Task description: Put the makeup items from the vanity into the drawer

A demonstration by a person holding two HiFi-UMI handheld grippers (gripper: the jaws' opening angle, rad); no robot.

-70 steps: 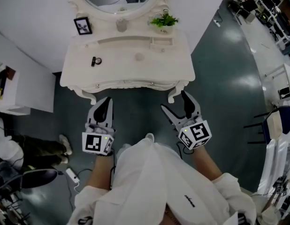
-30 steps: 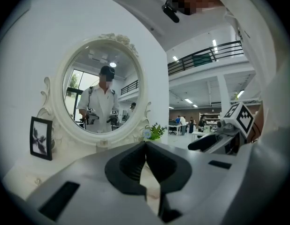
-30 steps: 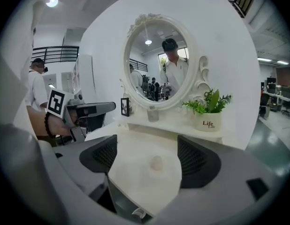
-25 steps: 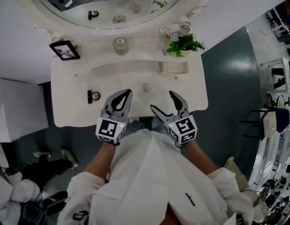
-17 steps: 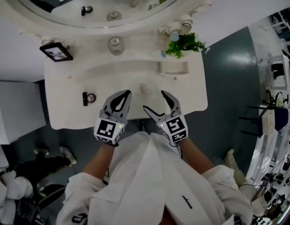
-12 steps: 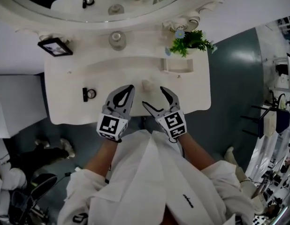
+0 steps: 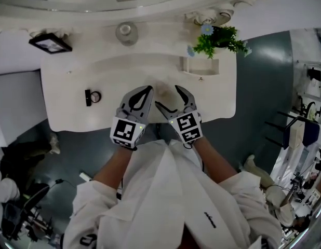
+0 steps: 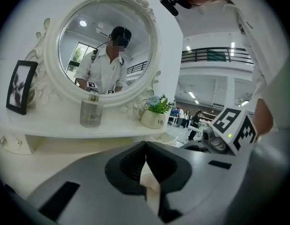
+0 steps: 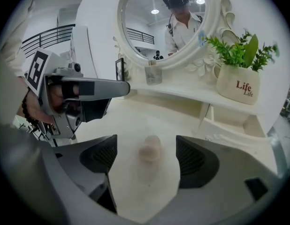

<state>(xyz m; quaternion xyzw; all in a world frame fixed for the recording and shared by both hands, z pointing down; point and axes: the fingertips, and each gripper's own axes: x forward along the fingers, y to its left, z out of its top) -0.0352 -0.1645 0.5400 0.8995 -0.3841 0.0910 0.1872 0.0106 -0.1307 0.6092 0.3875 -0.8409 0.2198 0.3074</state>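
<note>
A pale pink egg-shaped makeup sponge (image 9: 149, 150) stands on the white vanity top (image 7: 67, 108). My right gripper (image 9: 147, 145) is open, with the sponge between its jaws but not touching them. In the head view the right gripper (image 7: 167, 96) sits at the middle of the top, and the sponge (image 7: 162, 90) barely shows there. Just left of it, my left gripper (image 7: 148, 90) is shut and holds nothing; its tips (image 8: 146, 145) meet. A black compact with a ring (image 7: 91, 96) lies at the vanity's left.
A glass bottle (image 7: 125, 32), a black picture frame (image 7: 50, 43) and a potted plant (image 7: 220, 38) stand on the raised back shelf under the round mirror (image 8: 107, 50). A small open box-like drawer (image 7: 200, 65) sits at the back right. The vanity's front edge lies under my wrists.
Both grippers have moved forward from in front of the vanity to over its top and drawn closer together. The right gripper's open jaws now flank the sponge.
</note>
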